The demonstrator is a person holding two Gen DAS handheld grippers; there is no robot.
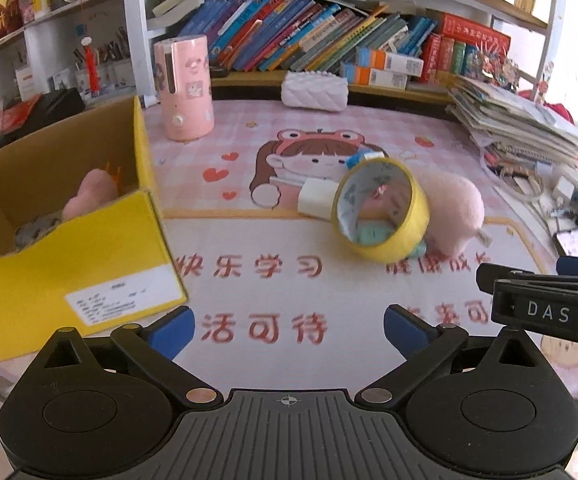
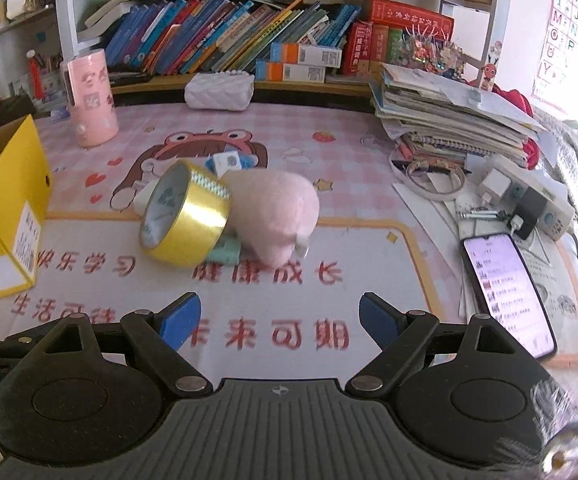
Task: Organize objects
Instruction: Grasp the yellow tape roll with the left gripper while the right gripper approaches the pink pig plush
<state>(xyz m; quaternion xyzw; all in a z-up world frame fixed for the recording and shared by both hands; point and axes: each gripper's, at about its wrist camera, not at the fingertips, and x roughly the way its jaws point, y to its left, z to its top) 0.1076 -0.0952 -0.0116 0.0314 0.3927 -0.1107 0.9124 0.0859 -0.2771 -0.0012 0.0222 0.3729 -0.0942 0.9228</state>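
Leaning on its edge at the middle of the desk mat, a yellow tape roll rests against a pink plush toy, with a white charger block touching its left side and a mint-green item under it. At the left stands a yellow cardboard box with a white printed label too blurred to read; another pink plush lies inside. The mat's red Chinese lettering includes "快乐学习" and "健康成长". The left gripper hangs over bare mat, jaws spread wide with nothing between them. The right gripper is likewise parted and empty; its side reads "DAS". A lit smartphone lies at the right edge.
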